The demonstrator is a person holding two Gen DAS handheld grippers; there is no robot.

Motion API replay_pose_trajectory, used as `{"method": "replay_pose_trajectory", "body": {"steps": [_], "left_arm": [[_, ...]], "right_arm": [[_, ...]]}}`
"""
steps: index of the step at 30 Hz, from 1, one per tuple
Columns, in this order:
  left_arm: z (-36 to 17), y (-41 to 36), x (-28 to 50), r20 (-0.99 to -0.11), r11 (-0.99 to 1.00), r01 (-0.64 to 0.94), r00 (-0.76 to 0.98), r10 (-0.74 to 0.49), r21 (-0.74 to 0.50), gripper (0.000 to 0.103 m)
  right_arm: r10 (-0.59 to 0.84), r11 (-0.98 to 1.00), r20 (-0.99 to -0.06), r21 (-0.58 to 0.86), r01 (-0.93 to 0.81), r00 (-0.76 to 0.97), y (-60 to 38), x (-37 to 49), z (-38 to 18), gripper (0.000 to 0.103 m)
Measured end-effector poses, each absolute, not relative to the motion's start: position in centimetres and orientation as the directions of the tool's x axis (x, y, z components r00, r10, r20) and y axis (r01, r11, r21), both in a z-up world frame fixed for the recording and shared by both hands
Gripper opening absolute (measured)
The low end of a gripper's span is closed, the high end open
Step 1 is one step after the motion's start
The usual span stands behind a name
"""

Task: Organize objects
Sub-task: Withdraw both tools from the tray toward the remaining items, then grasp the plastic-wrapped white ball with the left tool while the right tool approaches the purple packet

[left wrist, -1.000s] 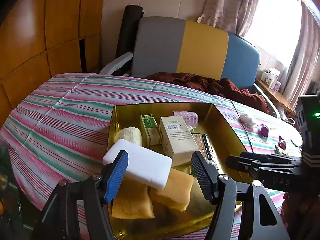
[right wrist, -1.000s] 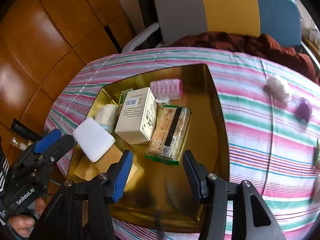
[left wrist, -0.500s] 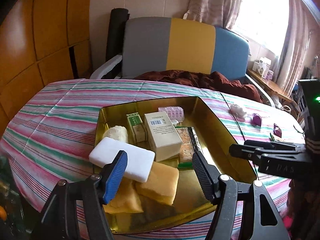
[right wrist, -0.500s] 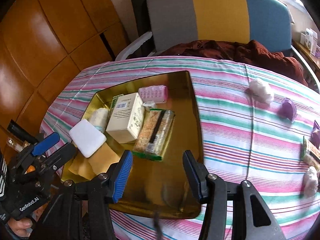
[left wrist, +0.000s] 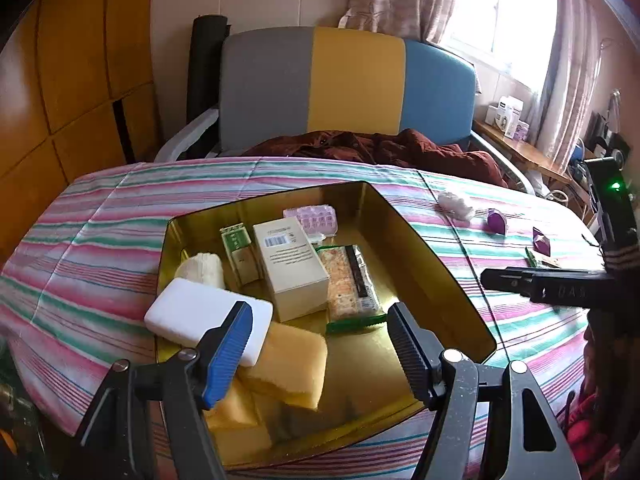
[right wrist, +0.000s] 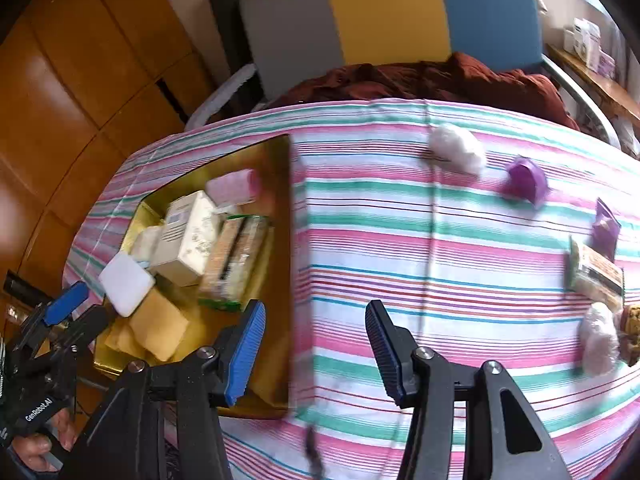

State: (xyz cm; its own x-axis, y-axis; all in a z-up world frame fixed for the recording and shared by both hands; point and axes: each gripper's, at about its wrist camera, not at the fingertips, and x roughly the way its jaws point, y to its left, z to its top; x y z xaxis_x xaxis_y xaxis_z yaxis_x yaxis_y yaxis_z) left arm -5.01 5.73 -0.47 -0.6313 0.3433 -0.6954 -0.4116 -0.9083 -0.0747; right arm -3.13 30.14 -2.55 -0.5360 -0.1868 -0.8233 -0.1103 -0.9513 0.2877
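Broadly, a table [right wrist: 400, 248] draped in a pink, green and white striped cloth is seen, with a grey, yellow and blue seat back [left wrist: 348, 84] behind it. On the table's left part a gold tray [left wrist: 432, 276] is set, and in it are packed a cream box [left wrist: 290, 266] with a barcode and print too small to read, a white sponge [left wrist: 196, 312] lying over yellow sponges [left wrist: 292, 368], a cracker packet [left wrist: 350, 282], a slim green-and-white box [left wrist: 239, 254], a cream roll [left wrist: 202, 270] and a pink blister pack [left wrist: 314, 218].

Over the tray's near edge the left claw [left wrist: 320, 350] is held, its jaws opening to a moderate width with nothing gripped between them; the blue pad overlaps the white sponge in view, and contact cannot be told. The words "GenRobot.AI" are read on its body in the right wrist view.

The right claw [right wrist: 316, 344] is held over bare cloth just beside the tray's right wall, its jaws parted and empty. Letters "DAS" are made out on its side in the left wrist view.

Loose on the cloth to the right are seen a second cracker packet [right wrist: 596, 276], two white cotton tufts [right wrist: 456, 150], a purple lump [right wrist: 526, 184] and a purple wrapper [right wrist: 606, 232].
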Motion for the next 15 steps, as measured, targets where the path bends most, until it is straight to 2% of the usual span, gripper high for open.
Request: {"method": "replay_pose_trajectory", "body": {"steps": [15], "left_arm": [[0.3,10.1,-5.9,-0.707,-0.866,-0.497,-0.592,0.387,-0.058,0.073]], "right_arm": [[-0.04,-0.905,-0.843,0.258,-0.338,-0.536,43.8,-3.6,-2.6,0.053]]}}
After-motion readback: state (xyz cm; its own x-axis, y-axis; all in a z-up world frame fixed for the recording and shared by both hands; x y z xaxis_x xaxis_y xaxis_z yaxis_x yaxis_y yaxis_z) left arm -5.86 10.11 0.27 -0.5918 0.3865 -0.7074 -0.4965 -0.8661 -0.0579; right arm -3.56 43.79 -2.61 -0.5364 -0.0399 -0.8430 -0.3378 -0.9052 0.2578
